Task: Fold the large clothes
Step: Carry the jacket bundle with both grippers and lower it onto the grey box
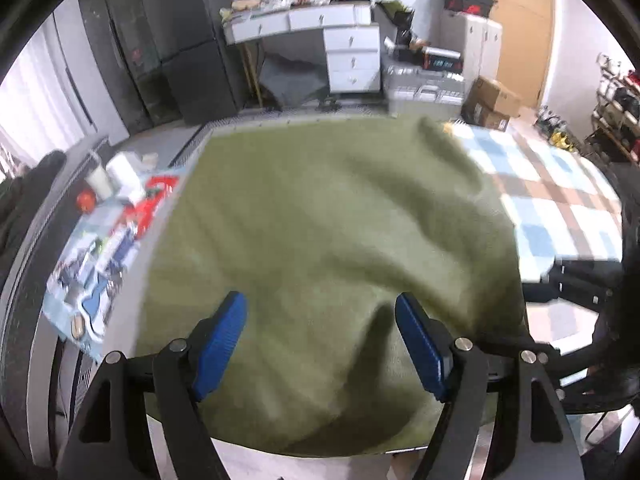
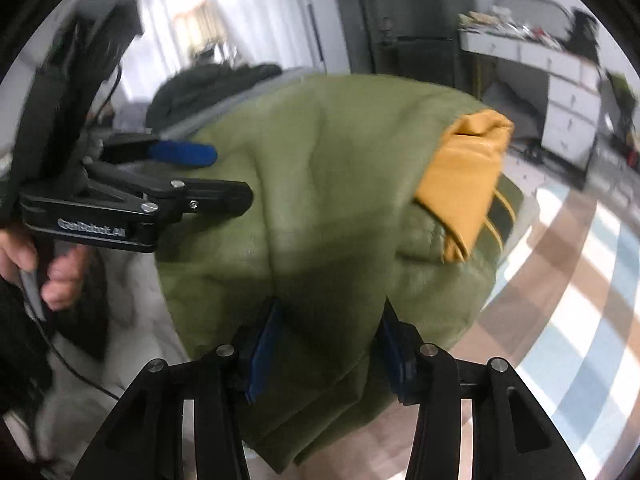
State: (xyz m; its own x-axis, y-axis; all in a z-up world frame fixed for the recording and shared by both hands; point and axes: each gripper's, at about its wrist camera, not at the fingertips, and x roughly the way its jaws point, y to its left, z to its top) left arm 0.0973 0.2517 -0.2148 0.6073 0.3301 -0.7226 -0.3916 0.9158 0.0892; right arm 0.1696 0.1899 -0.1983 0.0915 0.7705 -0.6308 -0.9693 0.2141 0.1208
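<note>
The jacket (image 1: 320, 240), olive green, fills most of the left wrist view, spread in soft folds over a surface it hides almost entirely; what carries it cannot be told. Its far edge runs straight across the upper part of that view, and its near edge hangs over the front, below the tool fingers. In the right wrist view the jacket (image 2: 320, 184) bulges up as a rounded heap, with a yellow sleeve (image 2: 466, 176) lying folded over its right side beside a dark striped cuff.

A checked rug (image 1: 560, 204) in blue, brown and white lies on the floor to the right of the jacket, and shows again in the right wrist view (image 2: 568, 320). Along the jacket's left edge sits a strip of clutter (image 1: 116, 224): white cups, red packaging and small items, too blurred to name.

The left tool (image 1: 320, 340) stands wide apart above the near part of the jacket, its blue pads (image 1: 220, 344) clear of the cloth between them. In the right wrist view the left tool (image 2: 224, 176) reaches in from the left over the heap, a hand (image 2: 44, 268) on its handle.

The right tool (image 2: 328, 356) has a thick fold of the jacket between its pads (image 2: 264, 352), the cloth covering both inner faces; it grips that fold at the near edge of the heap.
</note>
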